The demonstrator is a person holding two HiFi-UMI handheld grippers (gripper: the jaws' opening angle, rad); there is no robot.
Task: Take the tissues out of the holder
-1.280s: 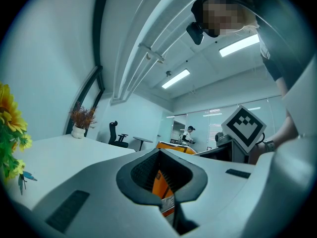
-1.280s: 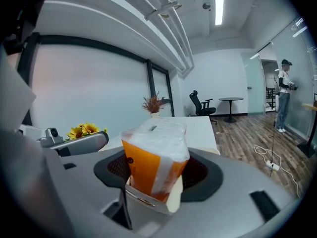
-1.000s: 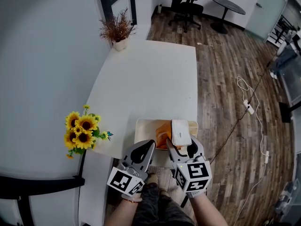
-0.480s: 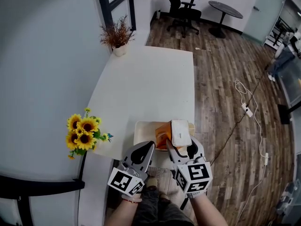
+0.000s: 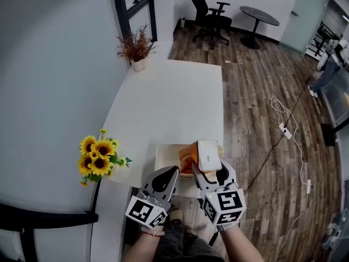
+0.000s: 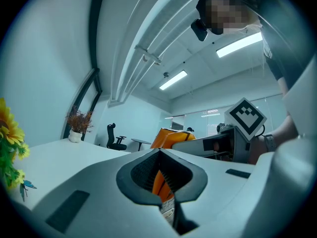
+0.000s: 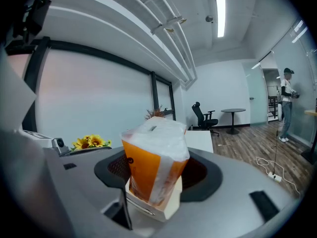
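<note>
An orange tissue pack [image 5: 199, 154] with a white plastic top stands tilted over the cream holder [image 5: 162, 156] at the near edge of the white table [image 5: 169, 102]. My right gripper [image 5: 209, 165] is shut on the pack from the near side. In the right gripper view the pack [image 7: 154, 165] fills the space between the jaws, and a cream box edge [image 7: 166, 209] shows at its foot. My left gripper [image 5: 173, 171] hovers just left of the pack, jaws together and holding nothing. Through the gap behind its tips, the left gripper view shows the orange pack [image 6: 171, 135].
Sunflowers [image 5: 98, 154] stand at the table's near left edge. A potted dried plant [image 5: 136, 51] sits at the far left corner. On the wooden floor beyond are an office chair [image 5: 210, 15], a round table [image 5: 259, 15], a cable [image 5: 286, 124] and a person [image 5: 332, 59] far right.
My right gripper has risen a little with the tissue pack in it. The left gripper has stayed where it was.
</note>
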